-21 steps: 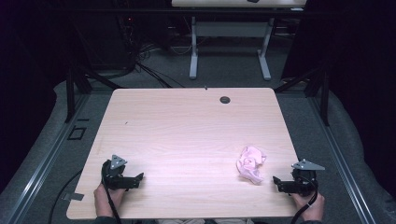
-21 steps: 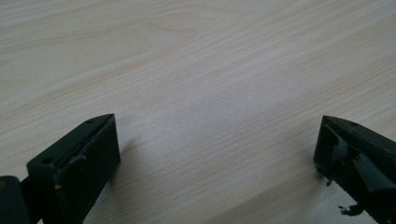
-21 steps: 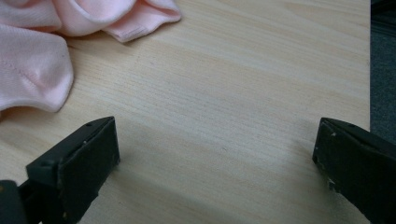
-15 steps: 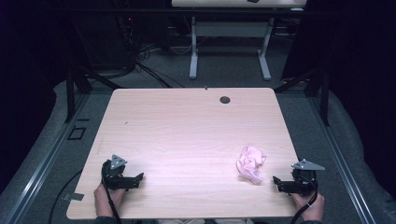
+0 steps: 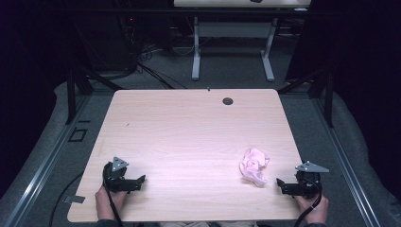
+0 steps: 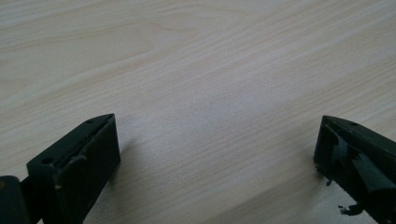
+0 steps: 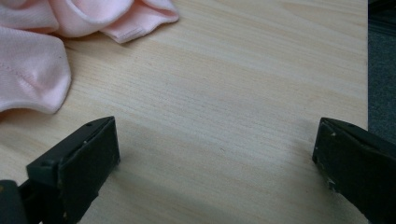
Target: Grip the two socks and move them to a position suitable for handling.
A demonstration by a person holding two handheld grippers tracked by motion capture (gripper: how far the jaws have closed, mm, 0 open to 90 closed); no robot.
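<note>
From the high view, a pale wood-grain table (image 5: 189,137) with rounded corners stands on grey carpet (image 5: 227,71) in a dim room. A dark round cable hole (image 5: 228,100) sits near the table's far edge, and beyond it stand the white legs of another desk (image 5: 196,52), with black cables (image 5: 142,66) trailing on the floor at far left. A crumpled pink cloth (image 5: 254,165) lies near the right near corner. The left gripper (image 5: 135,182) rests at the near left edge, held by a hand (image 5: 108,201), its jaws spread with nothing between them. The right gripper (image 5: 283,185) sits at the near right edge, just beside the cloth but apart from it, jaws spread as well.

In the left gripper view, the two black jaws stand wide apart over bare wood.

In the right gripper view, the jaws are again wide apart and empty over the tabletop; the pink cloth (image 7: 42,51) lies at upper left, clear of them, and the table's edge meets the carpet (image 7: 382,70) at far right.
</note>
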